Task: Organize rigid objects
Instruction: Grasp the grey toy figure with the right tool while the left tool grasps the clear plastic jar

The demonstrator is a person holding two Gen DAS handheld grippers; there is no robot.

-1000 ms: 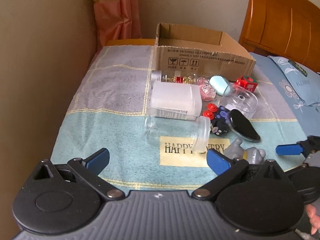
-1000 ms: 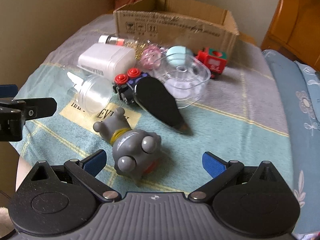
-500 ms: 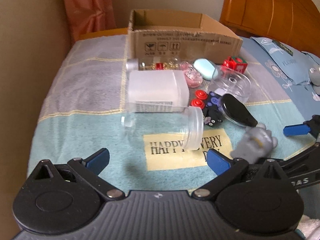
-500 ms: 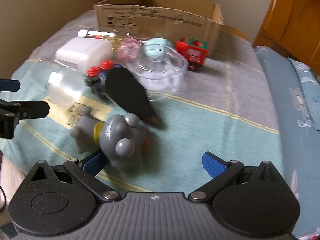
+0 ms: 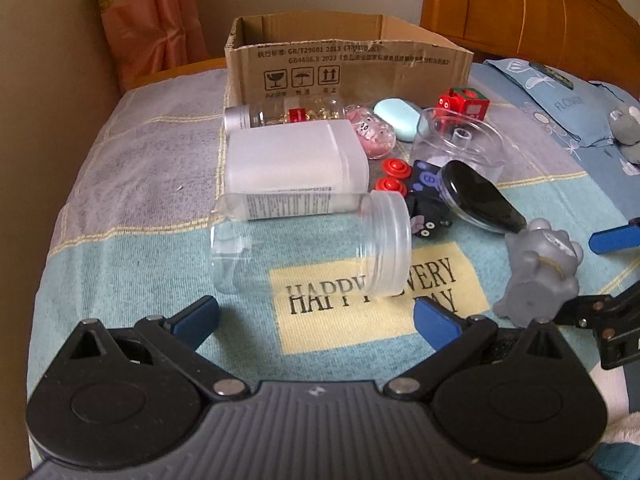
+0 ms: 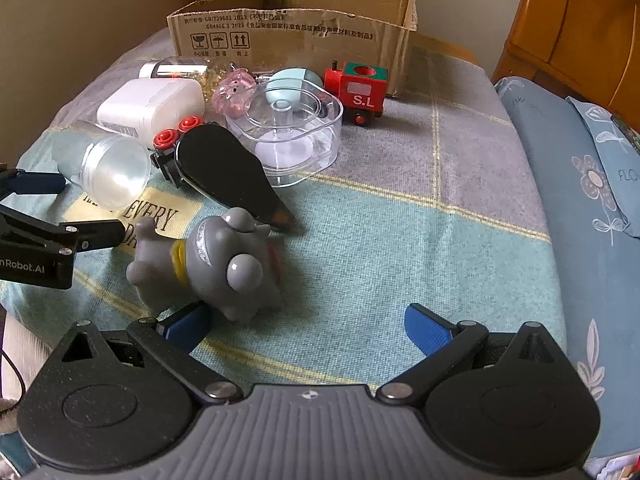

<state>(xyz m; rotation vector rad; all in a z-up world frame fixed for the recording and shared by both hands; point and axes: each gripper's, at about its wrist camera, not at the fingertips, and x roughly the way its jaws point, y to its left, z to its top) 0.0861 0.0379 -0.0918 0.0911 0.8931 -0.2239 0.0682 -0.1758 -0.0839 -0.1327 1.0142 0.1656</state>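
Beside the grey toy (image 6: 208, 264), both splayed grippers (image 5: 316, 316) (image 6: 306, 322) grasp nothing; its underside is hidden

A bed (image 5: 120, 208) fills the scene, spread with a woven blanket (image 6: 400, 240) in grey and teal blocks crossed by pale yellow lines. A beige wall (image 5: 48, 60) runs along one side of it. Behind the far end hangs a pink curtain (image 5: 152, 20) with a yellowish patterned band. A glossy orange-brown wooden headboard (image 5: 520, 4) stands at the other side, and below it lies blue bedding with a white flower print (image 6: 592, 168), possibly a pillow. Soft daylight falls evenly, with no hard shadows.
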